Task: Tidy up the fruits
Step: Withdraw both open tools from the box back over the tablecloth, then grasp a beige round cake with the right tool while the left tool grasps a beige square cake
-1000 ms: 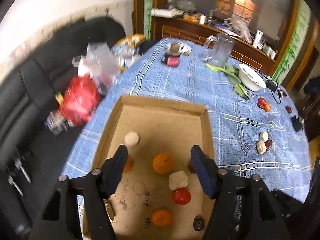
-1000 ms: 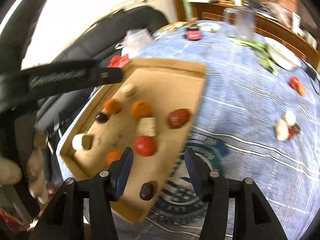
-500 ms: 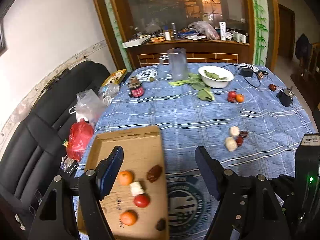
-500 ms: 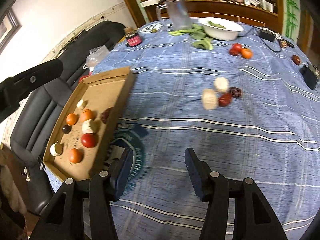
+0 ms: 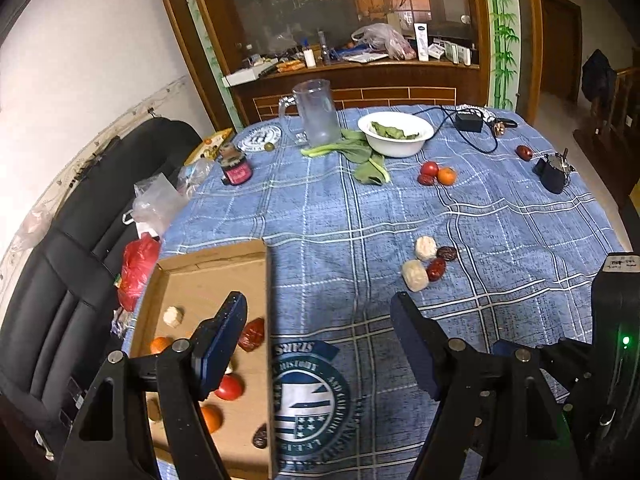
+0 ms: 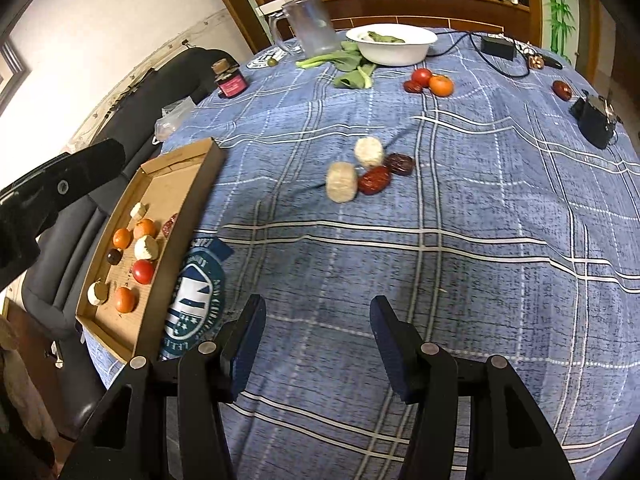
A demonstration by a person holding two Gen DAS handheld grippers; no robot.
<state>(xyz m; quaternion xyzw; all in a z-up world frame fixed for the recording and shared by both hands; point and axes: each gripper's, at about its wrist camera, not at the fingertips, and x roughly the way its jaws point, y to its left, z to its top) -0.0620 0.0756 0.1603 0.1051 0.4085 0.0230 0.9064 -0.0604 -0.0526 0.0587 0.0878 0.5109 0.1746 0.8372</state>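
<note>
- The cardboard tray (image 6: 176, 216) lies at the near left edge of the table and already holds part of the fruit: several oranges (image 6: 122, 238), a red tomato (image 6: 143, 271), pale white pieces (image 6: 146, 247) and some dark dates; the exact count is hard to read because the left gripper hides a part.
- Still outside, in the middle of the blue checked tablecloth (image 6: 440, 280), is a cluster of two pale round pieces (image 6: 341, 182) touching two red dates (image 6: 376, 179).
- Farther away, near the white bowl (image 6: 392, 46), a tomato, a date and an orange (image 6: 441, 85) wait together, and one date (image 6: 562, 90) lies alone at far right.
- The left gripper (image 5: 320, 340) and right gripper (image 6: 316, 338) both stand open, nothing between the jaws.
- I judge the task about half done.
</note>
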